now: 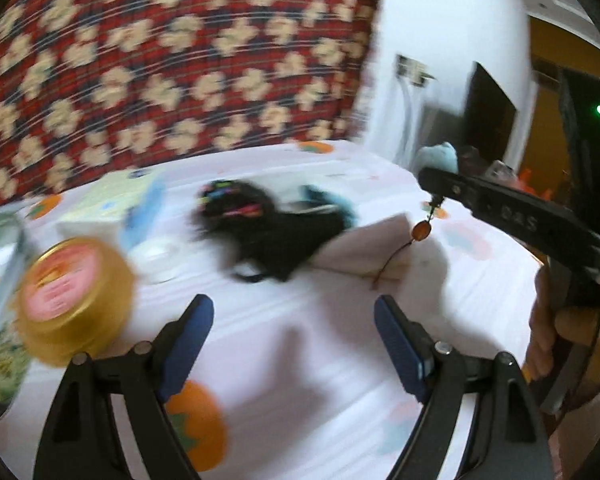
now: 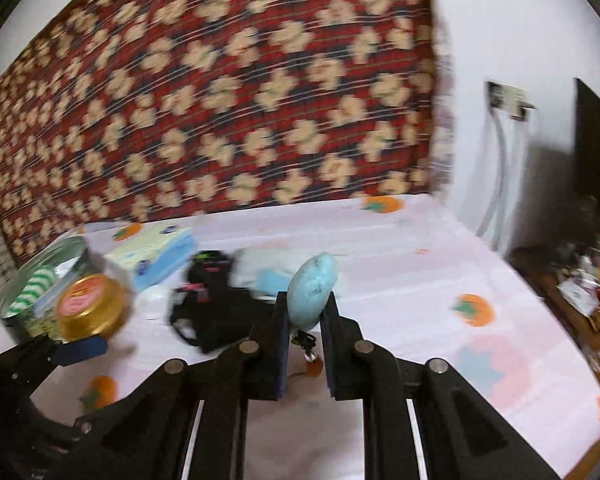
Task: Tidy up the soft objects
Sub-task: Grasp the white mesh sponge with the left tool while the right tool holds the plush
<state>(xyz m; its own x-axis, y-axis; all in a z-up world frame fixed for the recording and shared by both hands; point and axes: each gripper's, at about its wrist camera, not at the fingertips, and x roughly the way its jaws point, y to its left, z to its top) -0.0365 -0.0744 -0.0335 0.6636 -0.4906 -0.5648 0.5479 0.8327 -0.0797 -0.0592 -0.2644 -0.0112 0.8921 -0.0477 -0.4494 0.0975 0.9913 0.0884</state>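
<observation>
My right gripper (image 2: 305, 304) is shut on a light blue soft plush charm (image 2: 313, 290) with a small clasp hanging under it, held above the bed. It shows in the left wrist view (image 1: 440, 156) at the right, with a dangling orange bead (image 1: 421, 231). A black soft item with coloured marks (image 1: 268, 228) lies on the white sheet ahead of my left gripper (image 1: 294, 312), which is open and empty. The black item also shows in the right wrist view (image 2: 212, 300), left of the charm. A blue-white soft piece (image 2: 260, 276) lies behind it.
A gold jar with a pink lid (image 1: 72, 300) and an open tin (image 2: 40, 288) stand at the left. A pale green and blue box (image 2: 156, 256) lies behind them. A red patterned blanket (image 2: 220, 100) rises at the back. A cluttered table (image 2: 580, 280) stands right.
</observation>
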